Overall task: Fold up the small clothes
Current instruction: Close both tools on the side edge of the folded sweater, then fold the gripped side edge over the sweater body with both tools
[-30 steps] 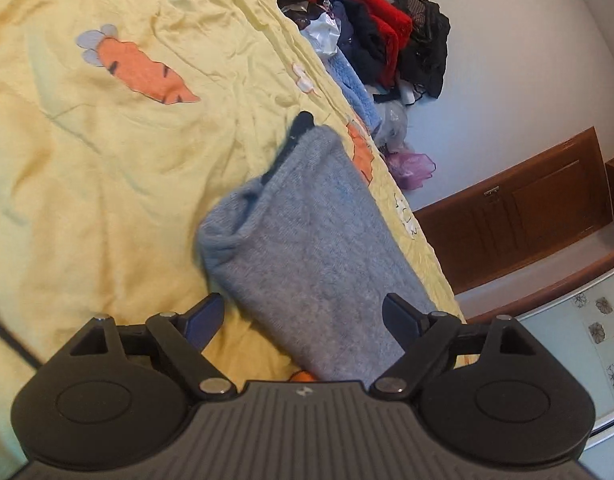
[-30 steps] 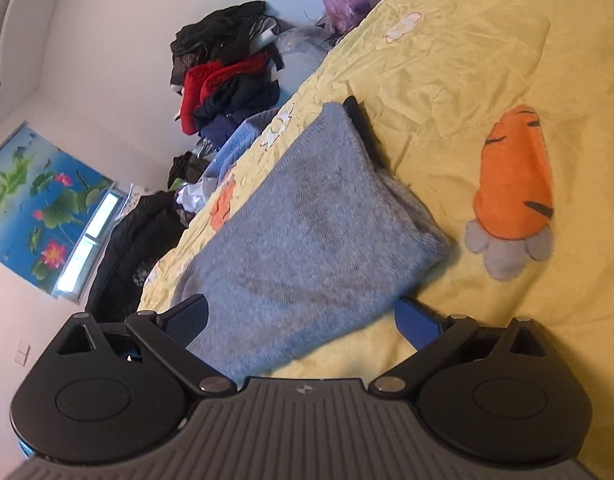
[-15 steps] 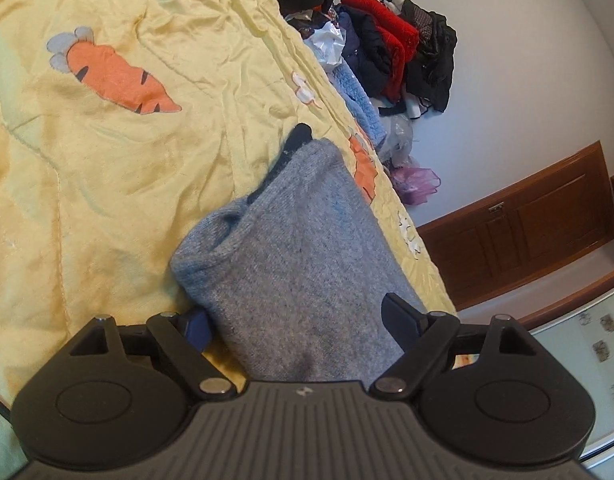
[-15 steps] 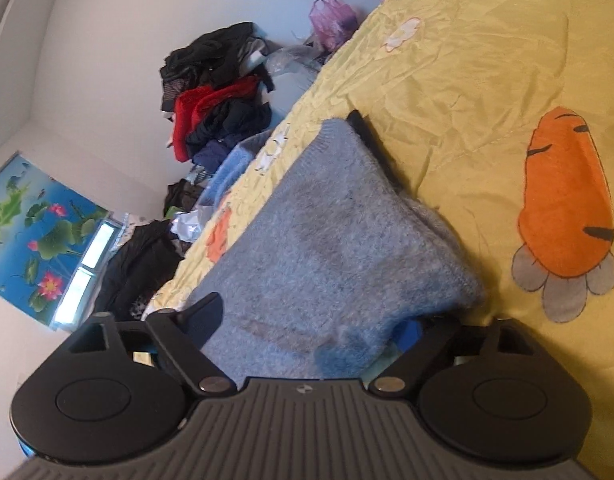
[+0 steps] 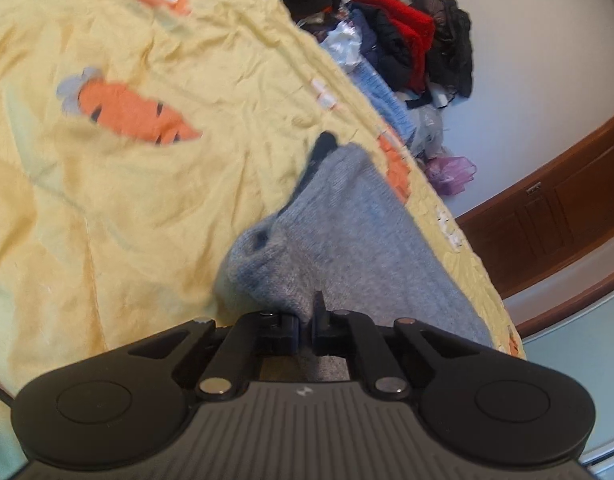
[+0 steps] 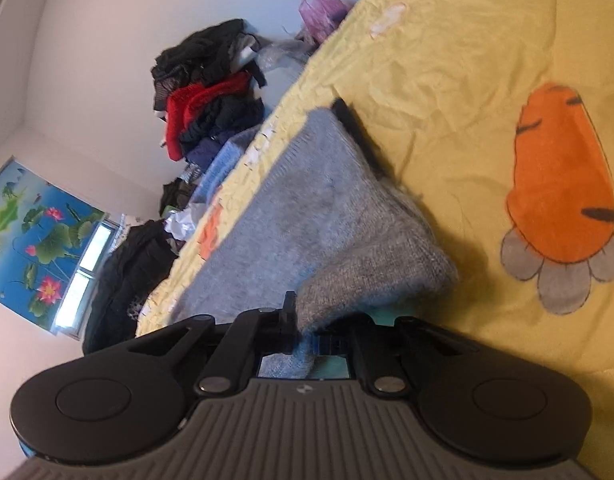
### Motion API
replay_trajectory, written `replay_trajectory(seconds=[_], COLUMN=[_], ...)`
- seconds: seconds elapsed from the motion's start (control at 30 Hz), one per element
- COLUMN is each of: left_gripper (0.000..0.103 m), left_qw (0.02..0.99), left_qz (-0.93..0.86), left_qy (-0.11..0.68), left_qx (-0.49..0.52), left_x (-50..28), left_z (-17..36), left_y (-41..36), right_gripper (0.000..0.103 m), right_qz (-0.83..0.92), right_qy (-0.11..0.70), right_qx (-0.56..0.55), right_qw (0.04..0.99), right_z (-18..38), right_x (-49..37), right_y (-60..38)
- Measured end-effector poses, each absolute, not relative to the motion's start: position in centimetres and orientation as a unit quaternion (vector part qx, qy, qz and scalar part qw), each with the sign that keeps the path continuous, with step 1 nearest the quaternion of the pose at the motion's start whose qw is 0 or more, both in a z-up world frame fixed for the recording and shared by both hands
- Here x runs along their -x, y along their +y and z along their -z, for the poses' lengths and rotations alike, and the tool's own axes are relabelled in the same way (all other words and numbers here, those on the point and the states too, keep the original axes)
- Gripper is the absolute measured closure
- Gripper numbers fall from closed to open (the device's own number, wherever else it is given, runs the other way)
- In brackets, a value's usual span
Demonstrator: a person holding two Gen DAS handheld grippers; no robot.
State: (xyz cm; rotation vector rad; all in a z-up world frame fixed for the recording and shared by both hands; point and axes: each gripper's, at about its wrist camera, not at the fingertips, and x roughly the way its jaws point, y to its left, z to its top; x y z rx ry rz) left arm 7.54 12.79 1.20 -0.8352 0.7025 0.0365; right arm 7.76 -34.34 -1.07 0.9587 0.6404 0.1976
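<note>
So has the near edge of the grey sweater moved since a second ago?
Yes. The grey sweater's near edge, flat on the yellow sheet before, is now bunched and pinched in the left gripper and right gripper, which have just closed.

Grey garment [image 5: 359, 248]: knitted cloth, fuzzy, matt, ribbed at its far hem. Yellow bedsheet [image 5: 119, 208]: thin woven cloth, finely creased, matt, carrot prints flat. Left gripper [image 5: 306, 326]: black plastic, matt, ribbed housing, bright metal pivot pins. Cabinet [image 5: 559, 208] at 3 o'clock: reddish-brown wood, satin sheen. Clothes pile [image 6: 207, 116] at 10 o'clock, right wrist view: mixed cloth, crinkly glossy plastic bags alongside. Wall matt, smooth.
</note>
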Motion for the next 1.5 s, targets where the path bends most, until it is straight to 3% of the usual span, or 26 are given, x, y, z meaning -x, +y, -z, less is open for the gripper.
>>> replay_trajectory(seconds=[0.2,0.37,0.47,0.5,0.57,0.6,0.67,0.8,0.87,0.93,1.23,1.3,1.33,1.37,1.5], left_gripper=[0.1,0.102,0.101,0.1,0.098,0.097,0.079,0.058,0.031,0.028,0.03,0.048,0.087,0.098,0.098], left_qw=[0.881,0.887,0.874,0.864,0.855,0.854,0.84,0.817,0.806,0.805,0.826,0.839,0.841,0.835,0.835], left_qz=[0.014,0.045,0.057,0.065,0.06,0.052,0.032,0.028,0.034,0.026,0.002,-0.012,-0.025,-0.034,-0.032], left_qy=[0.306,0.309,0.326,0.335,0.344,0.35,0.368,0.344,0.332,0.327,0.308,0.306,0.318,0.338,0.332], left_qx=[0.361,0.34,0.356,0.37,0.384,0.382,0.398,0.462,0.489,0.494,0.471,0.449,0.436,0.433,0.437], left_x=[-4.3,-1.3,-0.8,-1.0,-1.5,-1.9,-3.0,-4.0,-4.1,-4.5,-7.5,-8.1,-8.6,-9.1,-8.8], left_z=[-5.0,-4.5,-2.4,-1.8,-0.9,-0.6,0.4,1.2,1.1,0.8,0.5,0.4,0.7,1.2,1.0], left_y=[13.2,14.0,14.4,14.4,14.2,13.9,13.9,14.5,14.4,14.1,13.5,13.1,12.9,13.0,13.4], right_gripper=[0.088,0.089,0.077,0.062,0.046,0.047,0.047,0.053,0.05,0.048,0.049,0.057,0.063,0.084,0.087], right_qz=[-0.13,-0.159,-0.14,-0.131,-0.122,-0.122,-0.107,-0.073,-0.058,-0.058,-0.065,-0.064,-0.063,-0.062,-0.066], right_qy=[0.273,0.281,0.296,0.293,0.291,0.293,0.307,0.328,0.332,0.331,0.312,0.312,0.313,0.32,0.308], right_qx=[-0.434,-0.451,-0.481,-0.489,-0.5,-0.501,-0.502,-0.498,-0.489,-0.482,-0.512,-0.514,-0.517,-0.521,-0.524], right_qw=[0.848,0.832,0.813,0.811,0.807,0.805,0.802,0.8,0.805,0.809,0.798,0.796,0.794,0.789,0.792], right_z=[-2.1,-1.8,-0.5,-0.1,0.3,0.5,0.8,1.4,1.3,1.2,1.8,2.0,2.2,2.7,3.6], right_x=[-5.1,-2.4,-1.7,-1.5,-1.7,-2.0,-2.8,-4.5,-4.9,-5.5,-9.1,-10.0,-10.2,-10.5,-10.3], right_y=[-34.8,-36.1,-36.9,-37.1,-37.3,-37.2,-36.9,-35.8,-35.1,-34.4,-33.7,-33.5,-33.4,-33.3,-33.2])
